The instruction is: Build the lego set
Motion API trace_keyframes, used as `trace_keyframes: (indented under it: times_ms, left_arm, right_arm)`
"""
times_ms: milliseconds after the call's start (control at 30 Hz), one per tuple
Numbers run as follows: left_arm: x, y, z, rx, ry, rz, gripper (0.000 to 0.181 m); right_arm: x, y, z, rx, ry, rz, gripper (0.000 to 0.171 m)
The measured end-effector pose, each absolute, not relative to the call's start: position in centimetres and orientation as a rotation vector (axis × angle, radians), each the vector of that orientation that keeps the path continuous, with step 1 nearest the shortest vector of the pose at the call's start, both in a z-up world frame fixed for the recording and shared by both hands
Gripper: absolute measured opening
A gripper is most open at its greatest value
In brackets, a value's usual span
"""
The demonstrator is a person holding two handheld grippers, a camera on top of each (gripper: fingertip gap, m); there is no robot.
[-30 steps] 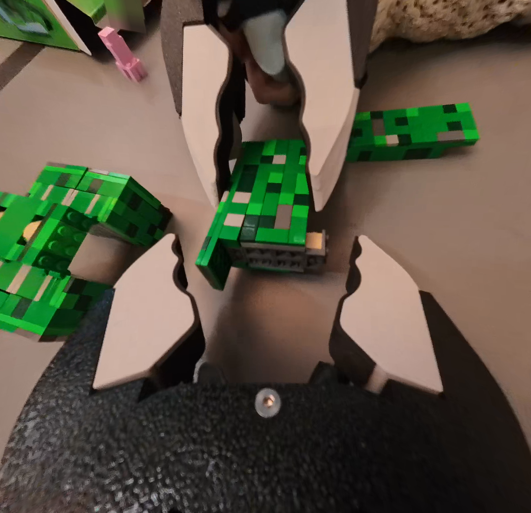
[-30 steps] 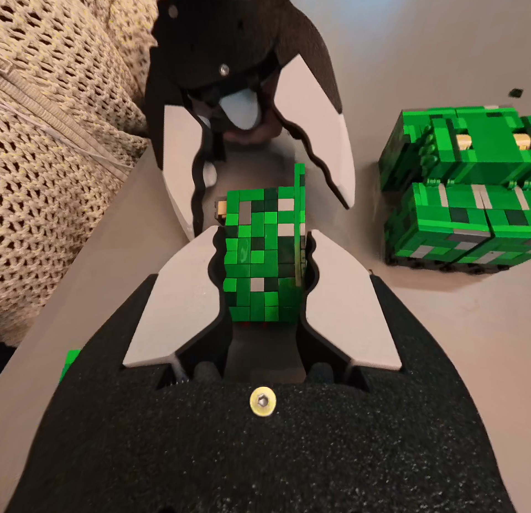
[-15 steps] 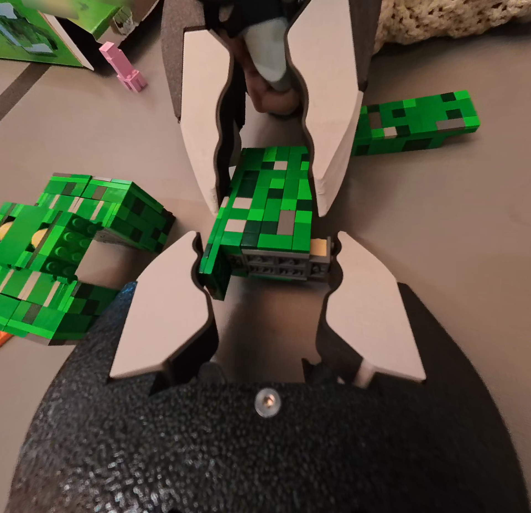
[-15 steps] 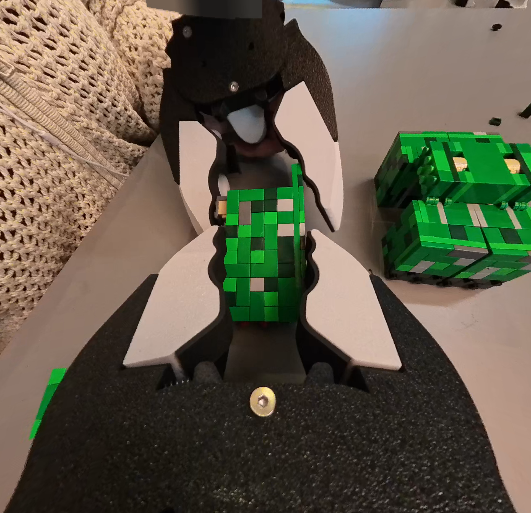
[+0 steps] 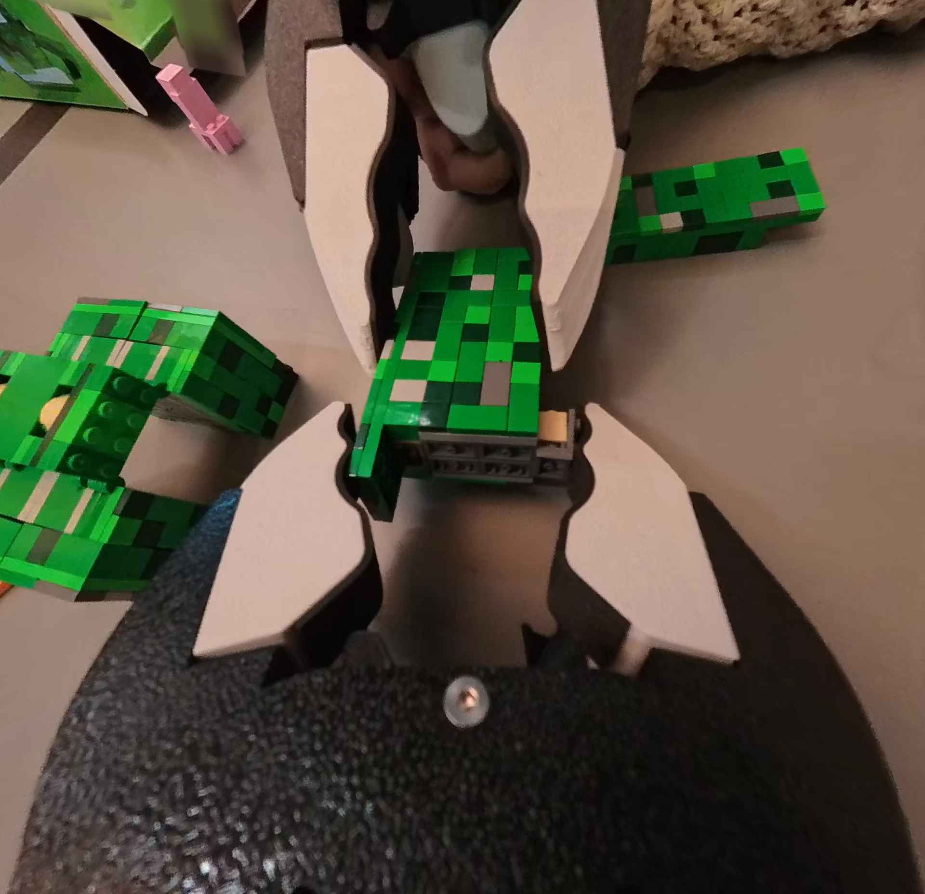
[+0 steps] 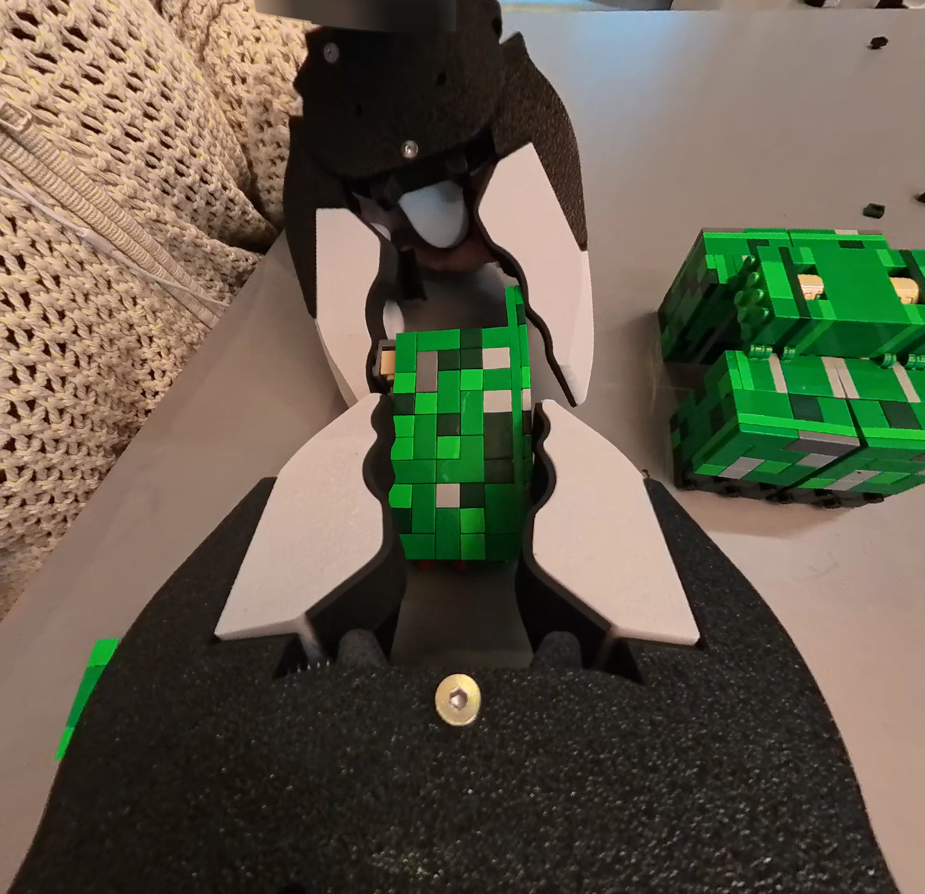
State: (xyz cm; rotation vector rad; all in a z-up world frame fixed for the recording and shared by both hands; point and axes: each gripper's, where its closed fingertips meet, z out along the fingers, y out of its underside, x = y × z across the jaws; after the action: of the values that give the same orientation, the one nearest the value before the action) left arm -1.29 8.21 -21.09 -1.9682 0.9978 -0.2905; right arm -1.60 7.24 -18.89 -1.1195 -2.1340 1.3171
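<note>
Panel-fitting step, looks like: right gripper (image 6: 458, 474) is clamped on the green block (image 6: 458, 444), left gripper (image 5: 465, 449) pinching its far end, loose side plate (image 5: 373, 462) between. Next it probably needs a firm, square squeeze.

- My work sits on a plain grey-beige counter (image 5: 751, 419).
- To my left a large green brick assembly (image 5: 115, 444) rests on it.
- A long green brick bar (image 5: 711, 209) lies farther off.
- A small pink brick figure (image 5: 200, 109) lies beside an open green cardboard box (image 5: 55, 69).
</note>
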Motion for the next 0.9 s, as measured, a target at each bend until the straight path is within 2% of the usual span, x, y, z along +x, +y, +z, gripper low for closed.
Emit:
trace_keyframes:
  times_ms: [900]
  left_arm:
    - [-1.56, 8.75, -21.67, -2.065, 0.901, -0.269, 0.091]
  right_arm:
    - [-1.85, 7.19, -19.02, -1.182, -2.116, 1.329, 0.052]
